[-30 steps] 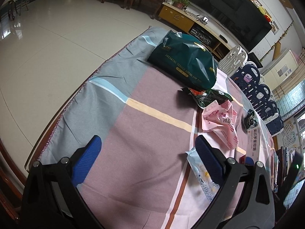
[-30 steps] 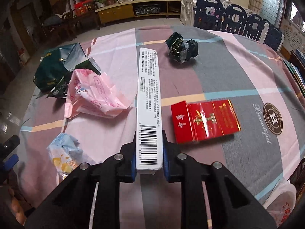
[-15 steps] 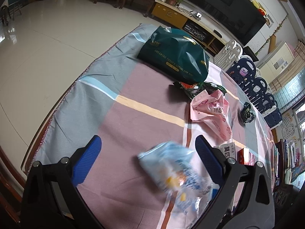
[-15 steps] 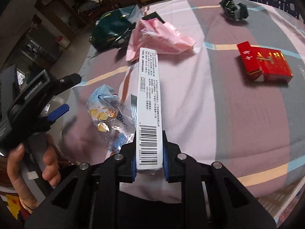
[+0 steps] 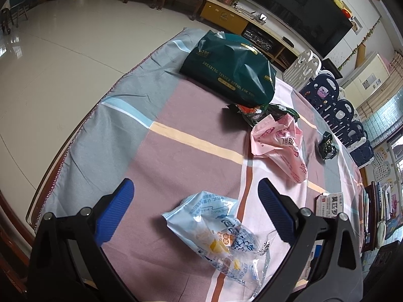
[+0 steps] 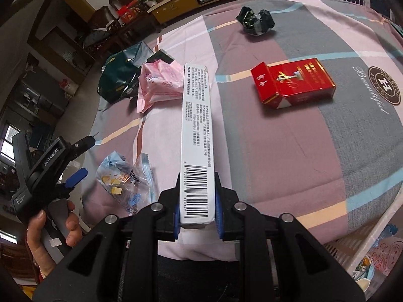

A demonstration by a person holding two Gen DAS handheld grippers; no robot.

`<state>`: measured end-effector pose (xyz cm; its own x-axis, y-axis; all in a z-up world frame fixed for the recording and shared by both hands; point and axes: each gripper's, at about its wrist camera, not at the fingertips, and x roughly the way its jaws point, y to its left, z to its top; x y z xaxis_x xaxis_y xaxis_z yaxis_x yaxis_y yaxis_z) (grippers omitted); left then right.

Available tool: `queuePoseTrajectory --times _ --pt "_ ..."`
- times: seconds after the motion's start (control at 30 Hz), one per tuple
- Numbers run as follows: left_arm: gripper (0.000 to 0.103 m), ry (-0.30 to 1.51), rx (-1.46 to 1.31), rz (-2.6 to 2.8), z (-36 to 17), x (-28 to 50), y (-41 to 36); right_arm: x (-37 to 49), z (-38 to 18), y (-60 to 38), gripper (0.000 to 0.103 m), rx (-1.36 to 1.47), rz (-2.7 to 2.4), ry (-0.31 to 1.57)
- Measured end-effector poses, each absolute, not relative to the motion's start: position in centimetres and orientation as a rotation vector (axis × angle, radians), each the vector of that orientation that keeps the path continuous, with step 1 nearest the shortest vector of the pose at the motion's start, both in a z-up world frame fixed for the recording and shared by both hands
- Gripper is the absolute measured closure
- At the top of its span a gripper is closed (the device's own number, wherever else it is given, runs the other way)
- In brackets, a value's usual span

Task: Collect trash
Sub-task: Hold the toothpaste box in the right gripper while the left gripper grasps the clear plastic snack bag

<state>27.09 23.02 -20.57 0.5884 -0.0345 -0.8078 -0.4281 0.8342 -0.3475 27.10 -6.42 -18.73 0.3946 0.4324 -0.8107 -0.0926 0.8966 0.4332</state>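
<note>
Swinging leftward since a second ago, my right hand-held gripper (image 6: 197, 202) is clenching the long white carton (image 6: 197, 136) by its barcode end, while the clear snack wrapper (image 5: 219, 234) is now lying on the tabletop (image 5: 176, 115) between my left hand-held gripper's (image 5: 195, 209) spread fingers.

Both wrist views look steeply down, sharing the tablecloth (image 5: 191, 115).

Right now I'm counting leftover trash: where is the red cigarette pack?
In the right wrist view the red cigarette pack lies flat on the tablecloth, right of the long white box, below the crumpled dark wrapper.
</note>
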Motion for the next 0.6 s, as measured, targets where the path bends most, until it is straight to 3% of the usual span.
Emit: queuePoseTrajectory --times 0.37,0.6 --pt "0.005 0.908 -0.632 0.176 -20.5 26.8 23.5 26.1 -18.0 -8.3 0.081 0.355 0.293 1.094" --pt "0.005 0.93 -0.438 -0.058 -19.3 27.4 18.2 25.6 -17.3 -9.7 0.081 0.351 0.268 1.066"
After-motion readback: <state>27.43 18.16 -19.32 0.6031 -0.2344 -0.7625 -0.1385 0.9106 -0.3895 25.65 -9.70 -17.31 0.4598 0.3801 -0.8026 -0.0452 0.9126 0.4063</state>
